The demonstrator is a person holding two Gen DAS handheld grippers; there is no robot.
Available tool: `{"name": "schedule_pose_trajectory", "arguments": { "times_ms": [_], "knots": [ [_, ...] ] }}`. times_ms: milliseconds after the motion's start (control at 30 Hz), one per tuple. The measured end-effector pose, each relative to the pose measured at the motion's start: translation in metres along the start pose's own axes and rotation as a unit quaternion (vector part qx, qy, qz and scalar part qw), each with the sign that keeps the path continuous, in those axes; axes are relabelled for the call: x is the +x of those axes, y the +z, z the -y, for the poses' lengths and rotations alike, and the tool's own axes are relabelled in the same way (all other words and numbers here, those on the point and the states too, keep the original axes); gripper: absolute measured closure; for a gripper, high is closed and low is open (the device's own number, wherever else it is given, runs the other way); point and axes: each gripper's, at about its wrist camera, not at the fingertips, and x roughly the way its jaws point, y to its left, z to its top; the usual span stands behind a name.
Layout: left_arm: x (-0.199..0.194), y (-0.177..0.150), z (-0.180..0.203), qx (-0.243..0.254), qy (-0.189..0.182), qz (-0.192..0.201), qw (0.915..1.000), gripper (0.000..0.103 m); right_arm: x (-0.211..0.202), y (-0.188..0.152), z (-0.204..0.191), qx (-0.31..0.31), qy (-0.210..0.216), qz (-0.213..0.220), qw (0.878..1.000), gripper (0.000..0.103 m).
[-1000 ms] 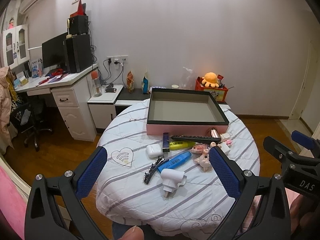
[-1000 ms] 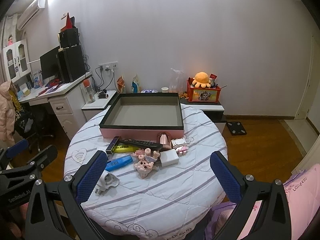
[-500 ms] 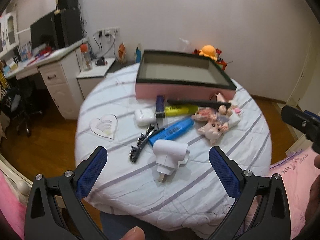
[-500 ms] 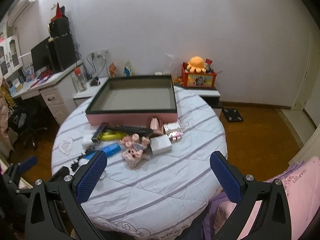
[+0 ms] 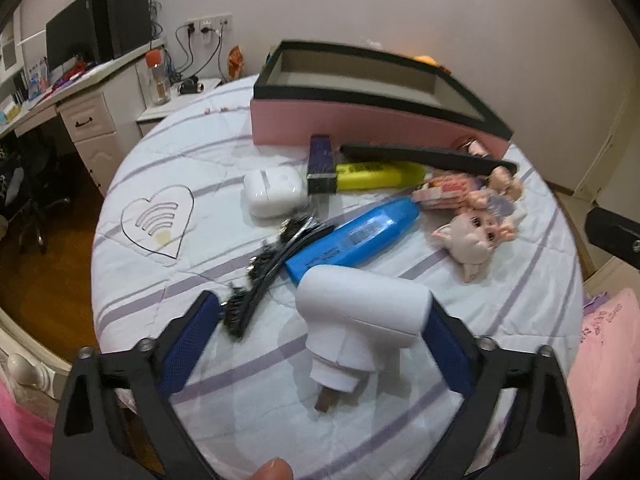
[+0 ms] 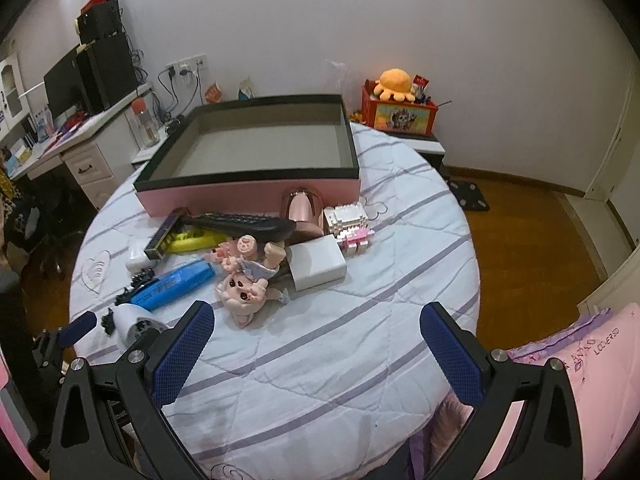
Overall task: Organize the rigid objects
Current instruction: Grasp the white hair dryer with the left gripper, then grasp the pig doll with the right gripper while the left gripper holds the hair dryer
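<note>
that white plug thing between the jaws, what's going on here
A person is tidying a table of small items with a handheld gripper in each hand. The left gripper has its jaws open around the white plug adapter, not yet closed on it. The right gripper hangs open above bare tablecloth, holding nothing. The pink box at the back looks empty, and the blue tube, pig doll and remote all lie in front of it.

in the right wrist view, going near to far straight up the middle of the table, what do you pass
pig doll → white charger block → black remote → rose-gold cup → pink box
</note>
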Motion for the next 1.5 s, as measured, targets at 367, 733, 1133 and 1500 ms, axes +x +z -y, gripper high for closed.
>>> {"name": "schedule_pose_trajectory", "arguments": {
  "times_ms": [367,733,1133,1500],
  "knots": [
    [0.001,0.007,-0.006,0.004,0.0,0.014,0.9999,0.049,0.027,0.0,-0.001,0.003,0.004,-0.026,1.0,0.0],
    [-0.007,0.005,-0.016,-0.008,-0.02,0.006,0.9997,0.053,0.041,-0.002,-0.011,-0.001,0.014,-0.035,0.999,0.0],
    [-0.034,0.019,-0.031,-0.016,-0.002,0.029,0.9995,0.053,0.063,0.007,-0.031,0.008,0.026,-0.032,0.999,0.0],
    [-0.03,0.041,-0.048,-0.028,-0.002,0.038,0.9989,0.053,0.093,0.01,-0.042,0.038,0.051,-0.053,0.997,0.042]
  ]
}}
